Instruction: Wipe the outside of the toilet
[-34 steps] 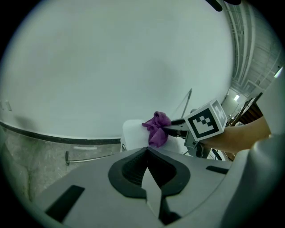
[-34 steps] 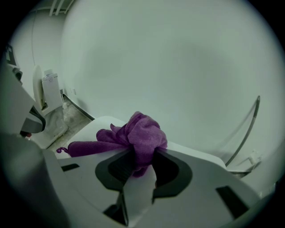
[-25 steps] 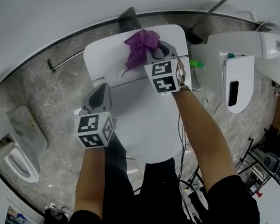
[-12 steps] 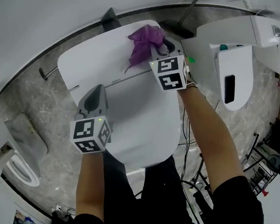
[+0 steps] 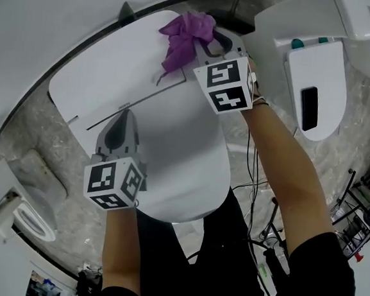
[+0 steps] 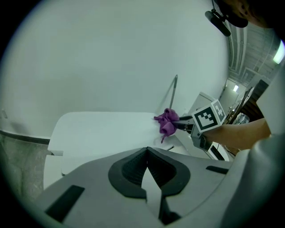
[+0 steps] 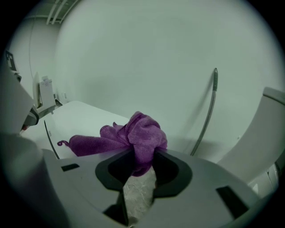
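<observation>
A white toilet (image 5: pixel 171 156) with its lid down stands below me, its flat tank top (image 5: pixel 107 79) toward the wall. My right gripper (image 5: pixel 204 41) is shut on a bunched purple cloth (image 5: pixel 185 34) that rests on the right end of the tank top; in the right gripper view the purple cloth (image 7: pixel 133 138) bulges out between the jaws. My left gripper (image 5: pixel 119 127) hovers over the left side of the lid, shut and empty. In the left gripper view its closed tips (image 6: pixel 147 153) point across the tank top (image 6: pixel 102 129) toward the cloth (image 6: pixel 167 124).
A second white toilet (image 5: pixel 313 78) with a dark panel on its lid stands to the right, another white fixture (image 5: pixel 19 200) at the lower left. A thin metal pipe (image 7: pixel 207 111) runs up the wall behind the tank. Cables and stands (image 5: pixel 353 210) crowd the right floor.
The view has shifted, so the toilet sits lower and further left in frame. The right gripper with the cloth has stayed on the right end of the tank top; the left gripper has kept over the lid.
</observation>
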Tool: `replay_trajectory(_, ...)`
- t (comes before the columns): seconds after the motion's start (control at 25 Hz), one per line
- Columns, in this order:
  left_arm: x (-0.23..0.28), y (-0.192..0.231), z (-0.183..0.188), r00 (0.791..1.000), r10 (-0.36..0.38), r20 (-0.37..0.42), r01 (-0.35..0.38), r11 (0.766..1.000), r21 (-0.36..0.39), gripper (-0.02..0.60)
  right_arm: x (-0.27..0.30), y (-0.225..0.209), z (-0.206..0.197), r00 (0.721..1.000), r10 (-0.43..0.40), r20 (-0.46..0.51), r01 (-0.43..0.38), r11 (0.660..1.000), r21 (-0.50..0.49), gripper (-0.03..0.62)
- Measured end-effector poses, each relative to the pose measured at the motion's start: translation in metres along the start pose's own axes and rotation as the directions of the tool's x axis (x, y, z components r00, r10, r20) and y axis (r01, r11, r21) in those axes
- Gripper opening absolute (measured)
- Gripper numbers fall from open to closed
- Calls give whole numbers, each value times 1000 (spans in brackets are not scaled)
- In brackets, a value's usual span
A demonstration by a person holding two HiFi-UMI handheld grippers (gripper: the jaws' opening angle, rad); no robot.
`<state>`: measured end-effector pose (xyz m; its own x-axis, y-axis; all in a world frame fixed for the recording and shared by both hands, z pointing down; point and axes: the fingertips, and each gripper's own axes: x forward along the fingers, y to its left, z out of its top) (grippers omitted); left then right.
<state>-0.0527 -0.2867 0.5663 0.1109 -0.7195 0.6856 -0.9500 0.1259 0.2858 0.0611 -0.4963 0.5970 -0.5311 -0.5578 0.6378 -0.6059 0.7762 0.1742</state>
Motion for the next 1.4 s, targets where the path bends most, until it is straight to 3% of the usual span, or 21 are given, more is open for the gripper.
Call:
replay_trajectory(0.12, 11, -20, 1, 1000, 18, -10, -18, 1000, 18, 8, 2, -26, -26, 1000, 17, -18, -16, 997, 70, 118)
replay_trajectory(0.2, 18, -34, 2, 999, 34, -14, -34, 999, 28, 9, 6, -36, -42, 998, 69, -10, -68, 992, 105, 118)
replay_trajectory(0.36, 30, -57, 8, 998, 66, -20, -65, 997, 34, 9, 19, -34, -54, 959, 276, 63, -283, 943, 175, 118)
replay_trajectory(0.44, 33, -66, 8, 997, 73, -27, -72, 997, 28, 8, 26, -26, -53, 929, 359, 94, -370, 914, 164, 118)
replay_trajectory(0.6, 36, -79, 2, 995, 85, -56, -83, 995, 49, 9, 42, -8, -53, 887, 448, 114, -454, 890, 43, 117)
replay_trajectory(0.84, 43, -81, -14, 989, 108, -100, -95, 987, 128, 8, 64, 5, -62, 867, 488, 106, -490, 872, 0, 115)
replay_trajectory(1.2, 52, -93, -20, 988, 121, -98, -106, 984, 145, 9, 89, 8, -92, 864, 489, 122, -503, 851, 154, 115)
replay_trajectory(1.4, 56, -98, -27, 986, 121, -111, -102, 982, 162, 8, 96, 16, -116, 879, 476, 35, -476, 879, 4, 114)
